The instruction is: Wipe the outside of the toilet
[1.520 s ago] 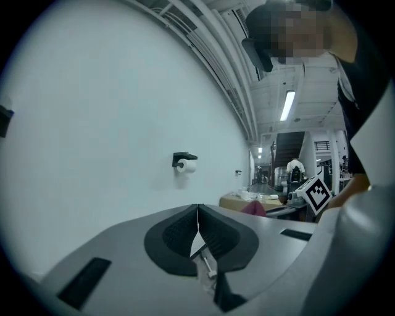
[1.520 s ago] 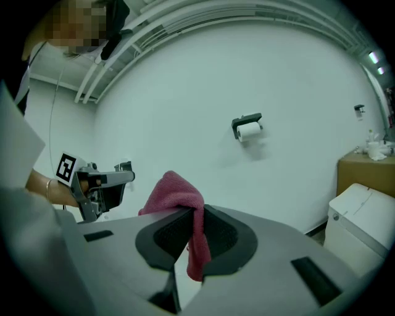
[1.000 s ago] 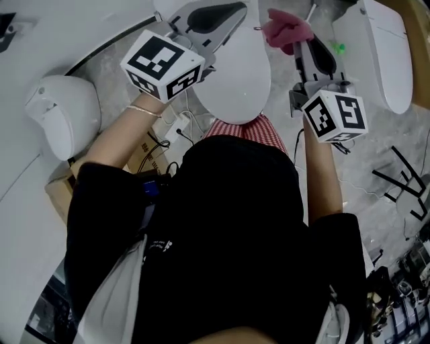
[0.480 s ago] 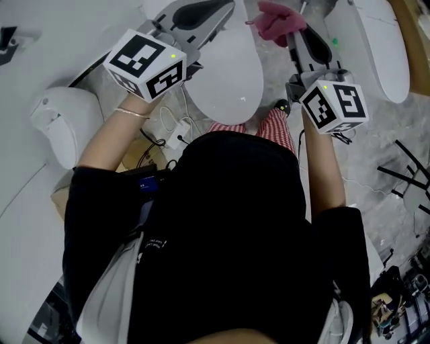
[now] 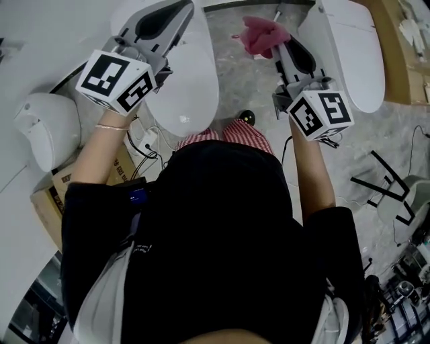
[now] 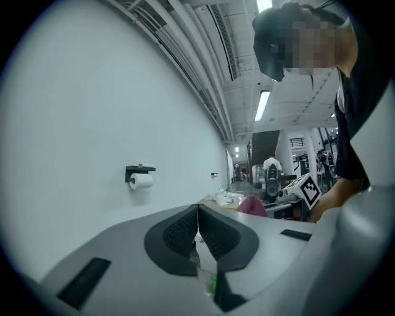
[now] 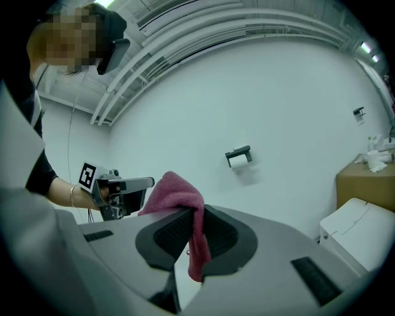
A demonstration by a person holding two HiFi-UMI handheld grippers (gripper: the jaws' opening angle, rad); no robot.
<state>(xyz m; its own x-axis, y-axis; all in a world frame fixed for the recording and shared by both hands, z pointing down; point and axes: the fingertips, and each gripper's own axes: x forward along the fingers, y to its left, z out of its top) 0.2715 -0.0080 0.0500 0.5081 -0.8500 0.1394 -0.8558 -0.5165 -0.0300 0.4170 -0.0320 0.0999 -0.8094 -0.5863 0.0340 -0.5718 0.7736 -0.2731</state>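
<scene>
- The right gripper (image 7: 192,229) has its jaws clamped narrowly on a pink cloth (image 7: 179,192); one end of the cloth bunches above the jaws and the other hangs down between them.
- In the head view, the right gripper (image 5: 277,41) holds the pink cloth (image 5: 259,33) over the grey floor (image 5: 245,84), in the gap between two toilets and touching neither.
- The toilet (image 5: 191,74), white with its lid down, stands just ahead of the person's knees.
- The left gripper (image 5: 176,10) hangs over the toilet's far left side. The left gripper view shows the left gripper (image 6: 197,213) with its jaws pressed together and nothing between them.
- A second toilet (image 5: 353,47) stands just right of the cloth.
- A third white rounded fixture (image 5: 47,127) sits at the far left, near a cardboard box (image 5: 48,198).
- White cables (image 5: 151,142) lie on the floor beside the toilet's near left edge.
- A toilet-paper holder (image 6: 141,176) with a roll hangs on the pale wall (image 6: 92,111).
</scene>
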